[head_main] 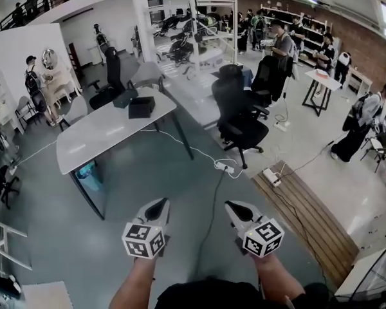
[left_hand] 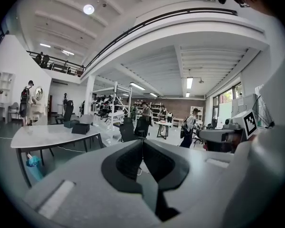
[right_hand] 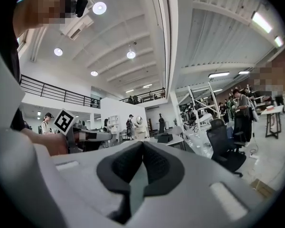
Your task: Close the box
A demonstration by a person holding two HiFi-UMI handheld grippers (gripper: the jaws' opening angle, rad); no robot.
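Holding them side by side over the floor (head_main: 180, 192), I have the left tongs (head_main: 157, 207) and the right tongs (head_main: 237, 209) both clenched on nothing. The black box (head_main: 141, 107) sits on the white table (head_main: 96, 137), well ahead and left of them.

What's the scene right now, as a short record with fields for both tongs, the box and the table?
left tongs: shut, nothing between them, held in the air
right tongs: shut, empty, level beside the left
table: white, across the floor ahead of the person
box: black, on the table, well away from both tongs; lid state too small to tell
nearby: black office chair to the right of the table
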